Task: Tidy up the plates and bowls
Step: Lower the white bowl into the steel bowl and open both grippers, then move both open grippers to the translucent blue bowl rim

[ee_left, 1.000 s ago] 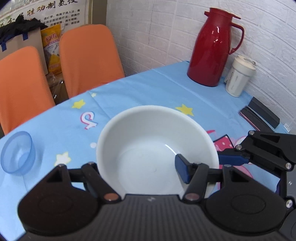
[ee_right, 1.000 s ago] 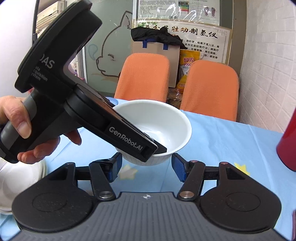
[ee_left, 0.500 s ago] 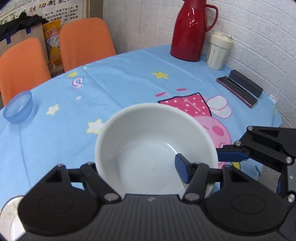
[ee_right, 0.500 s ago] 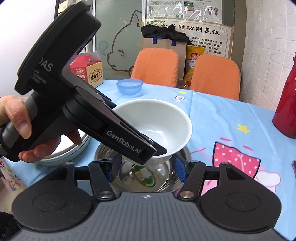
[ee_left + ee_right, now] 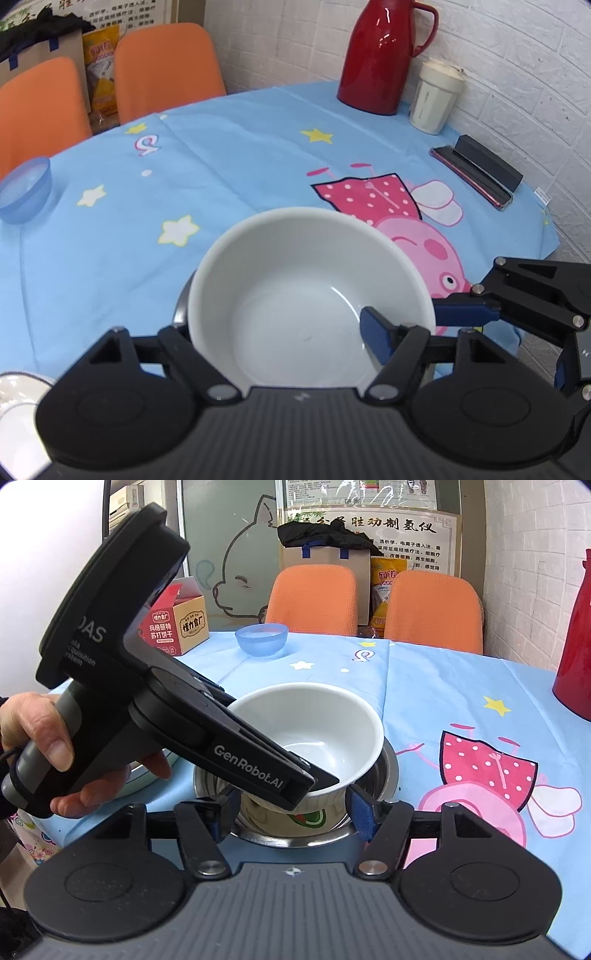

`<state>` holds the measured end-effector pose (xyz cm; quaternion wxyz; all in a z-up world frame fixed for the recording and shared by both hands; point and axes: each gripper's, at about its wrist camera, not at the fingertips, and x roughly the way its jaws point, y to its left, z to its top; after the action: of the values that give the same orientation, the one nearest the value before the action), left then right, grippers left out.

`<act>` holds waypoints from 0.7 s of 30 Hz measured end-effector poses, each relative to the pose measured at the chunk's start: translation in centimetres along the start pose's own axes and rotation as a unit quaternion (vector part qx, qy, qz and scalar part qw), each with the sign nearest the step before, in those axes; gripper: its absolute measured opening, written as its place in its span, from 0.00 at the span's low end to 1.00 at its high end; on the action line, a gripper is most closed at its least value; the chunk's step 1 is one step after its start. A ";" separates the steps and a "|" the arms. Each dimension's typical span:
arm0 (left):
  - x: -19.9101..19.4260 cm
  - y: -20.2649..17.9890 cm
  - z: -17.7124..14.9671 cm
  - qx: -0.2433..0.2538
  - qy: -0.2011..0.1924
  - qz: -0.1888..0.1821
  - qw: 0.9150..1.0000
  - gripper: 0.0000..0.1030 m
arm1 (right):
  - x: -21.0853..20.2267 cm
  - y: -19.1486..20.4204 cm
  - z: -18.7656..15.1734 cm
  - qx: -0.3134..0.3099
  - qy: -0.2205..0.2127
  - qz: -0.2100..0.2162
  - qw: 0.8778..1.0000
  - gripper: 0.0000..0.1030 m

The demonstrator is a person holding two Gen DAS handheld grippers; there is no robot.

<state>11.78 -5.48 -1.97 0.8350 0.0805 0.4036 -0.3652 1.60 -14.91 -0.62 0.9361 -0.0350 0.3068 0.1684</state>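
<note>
Two hand-held grippers: both near one bowl
Left hand-held gripper: pinching white bowl rim
White bowl: inside steel bowl on desk
Right hand-held gripper: spread, holding nothing

The white bowl was plain, glossy and empty, upright with a slight tilt, its base sunk into the steel bowl on the blue tablecloth. A small blue bowl stood upright well apart, near the table's far edge.
</note>
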 end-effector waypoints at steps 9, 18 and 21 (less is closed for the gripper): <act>-0.9 0.4 0.1 0.001 -0.007 -0.005 1.000 0.77 | -0.9 -0.5 -0.1 0.010 0.001 0.014 1.000 1.00; -5.9 2.6 -0.1 -0.011 -0.056 0.008 0.998 0.80 | -4.6 -2.8 0.1 0.038 -0.005 0.024 0.999 1.00; -7.9 4.6 0.0 -0.021 -0.068 0.035 0.997 0.80 | -5.0 -3.8 1.7 0.040 -0.023 0.019 0.999 1.00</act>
<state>11.68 2.17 3.02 0.8741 0.0520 0.3508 -0.3319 0.05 -19.71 3.55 0.9402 0.0124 0.2921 0.1747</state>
